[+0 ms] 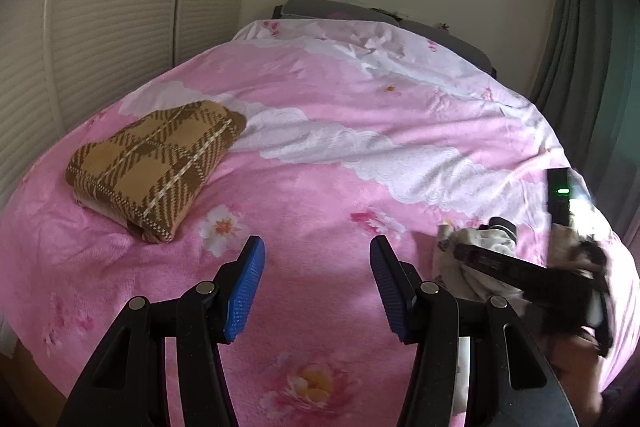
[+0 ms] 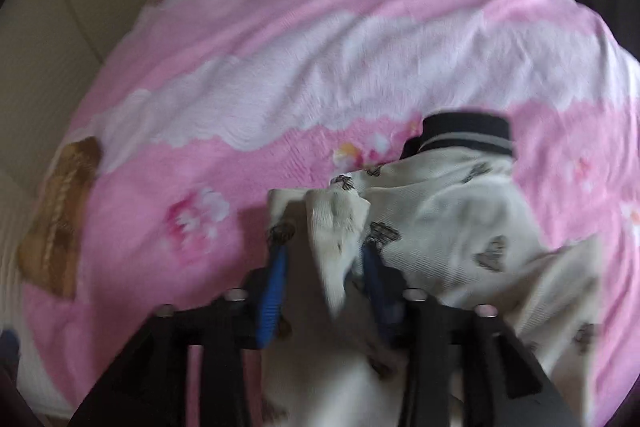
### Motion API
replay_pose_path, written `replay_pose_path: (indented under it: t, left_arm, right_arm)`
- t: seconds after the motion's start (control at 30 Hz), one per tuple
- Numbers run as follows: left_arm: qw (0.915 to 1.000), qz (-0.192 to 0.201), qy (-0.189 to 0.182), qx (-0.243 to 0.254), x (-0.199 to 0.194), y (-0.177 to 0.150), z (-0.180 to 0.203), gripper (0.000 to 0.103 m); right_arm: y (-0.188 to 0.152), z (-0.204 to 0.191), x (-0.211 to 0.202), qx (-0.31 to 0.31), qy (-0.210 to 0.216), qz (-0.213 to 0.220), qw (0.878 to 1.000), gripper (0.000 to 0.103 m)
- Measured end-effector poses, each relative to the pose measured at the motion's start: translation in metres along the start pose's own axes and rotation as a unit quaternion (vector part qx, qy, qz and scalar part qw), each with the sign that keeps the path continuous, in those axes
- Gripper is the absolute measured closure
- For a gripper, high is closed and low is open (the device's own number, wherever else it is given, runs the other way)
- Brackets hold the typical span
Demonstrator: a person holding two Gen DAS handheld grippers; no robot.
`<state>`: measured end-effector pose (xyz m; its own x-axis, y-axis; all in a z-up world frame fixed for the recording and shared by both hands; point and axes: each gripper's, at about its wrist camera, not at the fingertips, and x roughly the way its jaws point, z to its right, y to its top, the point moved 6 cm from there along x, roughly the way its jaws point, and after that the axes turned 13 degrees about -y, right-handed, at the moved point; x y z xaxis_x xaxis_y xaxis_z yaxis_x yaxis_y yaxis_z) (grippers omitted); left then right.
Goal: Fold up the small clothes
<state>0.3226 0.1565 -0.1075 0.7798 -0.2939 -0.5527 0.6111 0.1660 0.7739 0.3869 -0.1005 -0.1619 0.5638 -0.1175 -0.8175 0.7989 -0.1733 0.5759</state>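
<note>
A cream garment (image 2: 448,227) with small dark heart prints and a black striped cuff (image 2: 466,133) lies crumpled on the pink bed. My right gripper (image 2: 326,259) has its blue fingers around a bunched fold of this garment, with the jaws partly apart. In the left wrist view the garment (image 1: 472,259) shows at the right, under the right gripper (image 1: 520,267). My left gripper (image 1: 317,251) is open and empty, held above the bedspread left of the garment.
A folded brown plaid cloth (image 1: 156,167) lies at the left of the bed, and also shows in the right wrist view (image 2: 60,215). The pink floral bedspread (image 1: 320,131) covers the bed. Wardrobe doors (image 1: 100,27) stand left, a curtain (image 1: 580,39) right.
</note>
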Motion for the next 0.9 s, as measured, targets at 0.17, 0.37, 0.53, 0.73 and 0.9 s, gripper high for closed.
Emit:
replay_pose_path:
  t: [0.17,0.37,0.53,0.73,0.9]
  left_arm:
    - [0.9999,0.001,-0.01,0.008,-0.006,-0.002,0.027,0.049]
    - [0.9993,-0.013,-0.029,0.018,0.002,-0.017,0.068,0.049]
    - [0.9983,-0.034,-0.041,0.025,0.015,-0.029,0.096,0.049]
    - [0.9979,-0.04,-0.035,0.038,0.016,-0.032,0.111,0.049]
    - [0.9983,-0.033,-0.025,0.041,0.006,-0.026,0.107,0.049]
  right_arm:
    - [-0.011,0.043,-0.067,-0.015,0.07,0.067,0.995,0.044]
    - [-0.023,0.134,-0.081,0.009,0.082,0.099,0.992,0.032]
    - [-0.029,0.173,-0.042,0.042,0.151,0.042,0.987,0.032]
    - [-0.037,0.162,0.009,0.069,0.25,-0.049,0.965,0.034]
    - [-0.038,0.154,0.008,0.067,0.271,-0.049,0.959,0.079]
